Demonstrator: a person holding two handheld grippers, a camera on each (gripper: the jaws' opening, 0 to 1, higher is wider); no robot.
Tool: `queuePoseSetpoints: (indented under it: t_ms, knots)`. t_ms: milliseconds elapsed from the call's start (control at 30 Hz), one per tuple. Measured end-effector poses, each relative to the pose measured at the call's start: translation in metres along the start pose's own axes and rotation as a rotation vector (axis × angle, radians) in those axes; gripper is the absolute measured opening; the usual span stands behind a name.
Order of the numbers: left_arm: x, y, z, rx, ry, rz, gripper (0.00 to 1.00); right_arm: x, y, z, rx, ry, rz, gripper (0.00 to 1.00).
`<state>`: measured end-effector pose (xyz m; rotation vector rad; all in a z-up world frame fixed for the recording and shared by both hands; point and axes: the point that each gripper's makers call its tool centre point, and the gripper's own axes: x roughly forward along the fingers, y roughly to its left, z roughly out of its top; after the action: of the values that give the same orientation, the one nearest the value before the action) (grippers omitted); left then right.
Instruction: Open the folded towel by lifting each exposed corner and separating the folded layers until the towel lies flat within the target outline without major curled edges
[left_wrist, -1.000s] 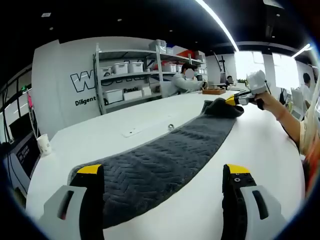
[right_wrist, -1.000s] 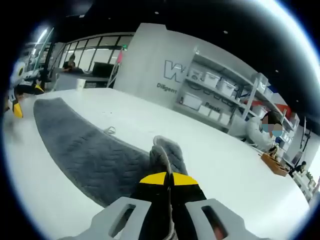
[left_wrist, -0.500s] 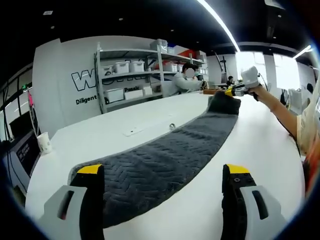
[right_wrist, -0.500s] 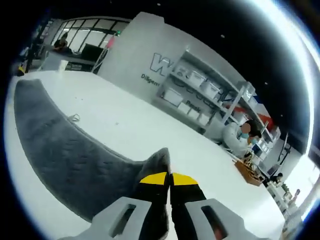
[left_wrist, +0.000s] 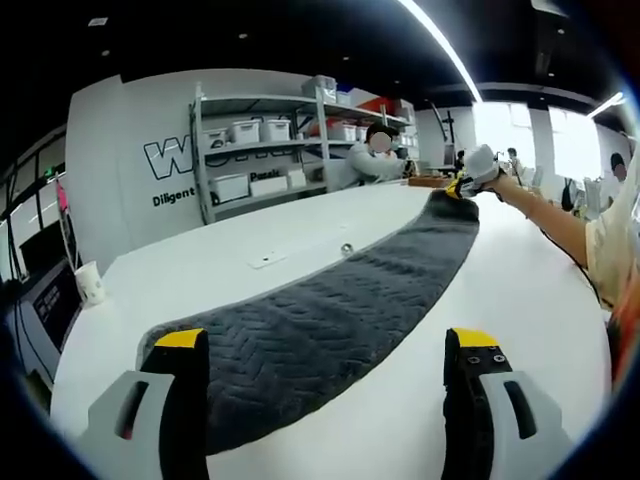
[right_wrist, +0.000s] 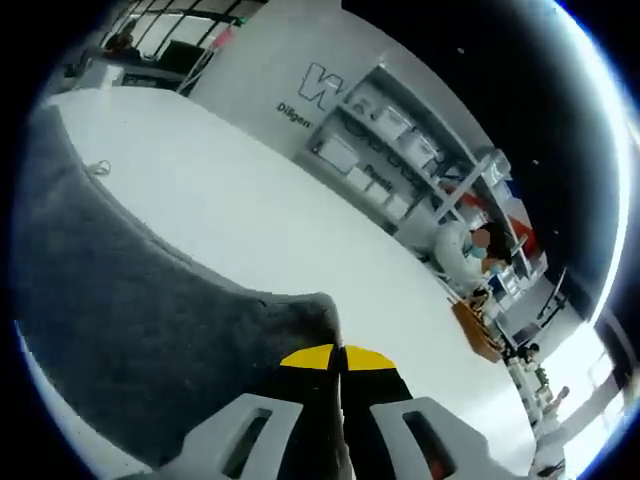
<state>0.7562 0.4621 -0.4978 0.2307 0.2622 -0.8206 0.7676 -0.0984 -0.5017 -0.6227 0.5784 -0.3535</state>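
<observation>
Our right gripper (right_wrist: 340, 362) is clamped on the far corner of the towel (left_wrist: 330, 325), whose long axis runs across the table (left_wrist: 260, 250) back to our left gripper (left_wrist: 325, 350), jaws wide astride the near end, so we judge the right hand leads.

Left tool (left_wrist: 330, 365) jaws wide apart; right tool (right_wrist: 338, 358) clamped.

towel (right_wrist: 120, 330) cut off at left edge, wall lettering (left_wrist: 165, 158) half hidden behind shelving (left_wrist: 260, 150)
</observation>
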Motion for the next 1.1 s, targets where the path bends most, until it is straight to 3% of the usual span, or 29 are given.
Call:
queuePoseSetpoints:
  t_ms: [167, 300, 433, 700, 767, 1000, 1100]
  knots:
    - [0.000, 0.002, -0.001, -0.005, 0.004, 0.004, 0.96, 0.016, 0.005, -0.012, 0.023, 0.028, 0.029, 0.00]
    - [0.000, 0.003, -0.002, -0.006, 0.005, 0.006, 0.96, 0.026, 0.004, -0.022, 0.014, 0.045, 0.001, 0.03]
    - [0.000, 0.002, -0.003, -0.005, 0.008, 0.003, 0.96, 0.031, -0.004, -0.037, -0.016, 0.110, -0.048, 0.29]
    - [0.000, 0.003, -0.002, -0.008, 0.008, 0.006, 0.96, 0.012, -0.025, -0.035, 0.007, 0.121, -0.112, 0.61]
    - [-0.001, 0.003, -0.002, -0.008, 0.007, 0.007, 0.96, 0.004, -0.024, -0.032, 0.005, 0.124, -0.106, 0.66]
    - [-0.004, 0.006, 0.001, -0.016, -0.003, 0.013, 0.96, -0.033, -0.014, -0.025, 0.041, 0.132, -0.065, 1.00]
    - [-0.006, 0.010, 0.001, -0.015, -0.002, 0.022, 0.99, -0.046, -0.001, -0.022, 0.051, 0.124, -0.016, 0.99]
